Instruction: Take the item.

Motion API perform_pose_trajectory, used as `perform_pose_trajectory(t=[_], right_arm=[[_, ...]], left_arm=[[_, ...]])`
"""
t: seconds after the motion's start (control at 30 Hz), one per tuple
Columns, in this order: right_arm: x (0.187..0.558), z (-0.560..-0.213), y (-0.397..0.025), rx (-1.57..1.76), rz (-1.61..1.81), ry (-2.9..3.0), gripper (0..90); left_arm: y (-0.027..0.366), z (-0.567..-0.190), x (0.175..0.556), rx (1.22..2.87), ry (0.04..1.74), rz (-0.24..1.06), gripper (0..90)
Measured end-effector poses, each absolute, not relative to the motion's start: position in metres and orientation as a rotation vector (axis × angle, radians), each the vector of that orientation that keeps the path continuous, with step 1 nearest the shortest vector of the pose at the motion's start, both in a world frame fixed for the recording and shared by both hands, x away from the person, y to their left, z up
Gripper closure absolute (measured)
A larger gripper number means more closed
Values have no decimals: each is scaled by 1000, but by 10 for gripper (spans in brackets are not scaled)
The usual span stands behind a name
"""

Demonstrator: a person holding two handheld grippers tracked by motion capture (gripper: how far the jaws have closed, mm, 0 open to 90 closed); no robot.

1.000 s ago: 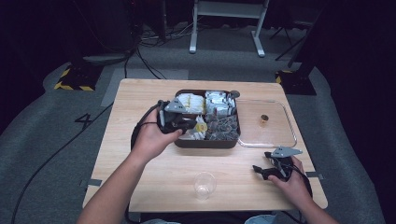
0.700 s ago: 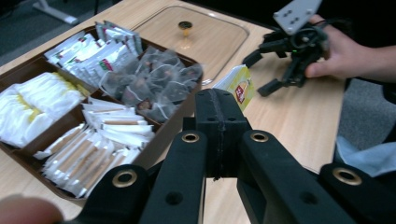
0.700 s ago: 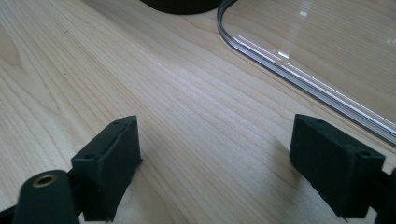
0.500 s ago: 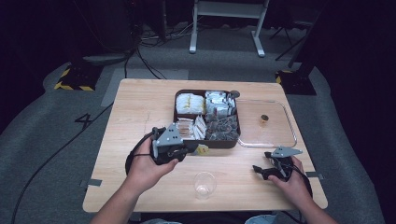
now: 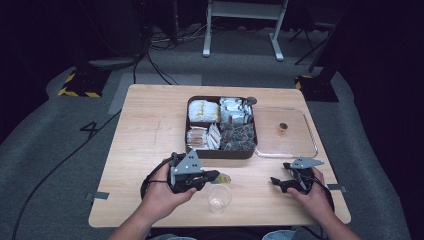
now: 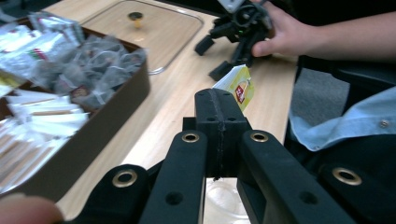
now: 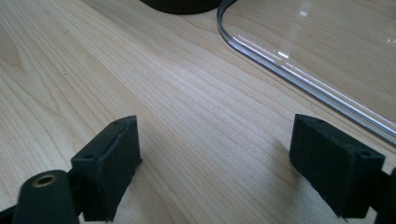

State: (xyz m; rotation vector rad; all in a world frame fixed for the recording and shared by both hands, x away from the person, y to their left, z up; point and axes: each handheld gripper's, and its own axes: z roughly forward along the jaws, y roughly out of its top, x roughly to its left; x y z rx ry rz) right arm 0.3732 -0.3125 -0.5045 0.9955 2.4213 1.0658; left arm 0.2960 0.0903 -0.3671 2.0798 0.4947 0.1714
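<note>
My left gripper is shut on a yellow tea bag packet, which sticks out beyond the jaw tips. It hovers just above and behind a clear plastic cup near the table's front edge. Behind it stands a dark compartment box filled with tea bags and sachets. My right gripper rests on the wood at the front right, open, with nothing between its jaws.
A clear lid with a small knob lies flat to the right of the box, just beyond the right gripper. The table's left half is bare wood. Cables and a stand are on the floor behind.
My left gripper has drawn back from the box toward the table's front, carrying the yellow packet, and now sits by the cup. The right gripper has stayed put.
</note>
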Motion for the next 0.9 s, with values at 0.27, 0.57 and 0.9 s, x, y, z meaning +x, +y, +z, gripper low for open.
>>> perform_pose_trajectory(t=[0.27,0.57,0.9], right_arm=[[373,-505,-312,995,1065,2421,165],[373,-505,-312,995,1066,2421,165],[373,-505,-312,995,1066,2421,165]], left_arm=[[78,-381,291,2092,447,121,900],[67,-404,292,2114,447,48,900],[67,-413,292,2126,459,52,900]])
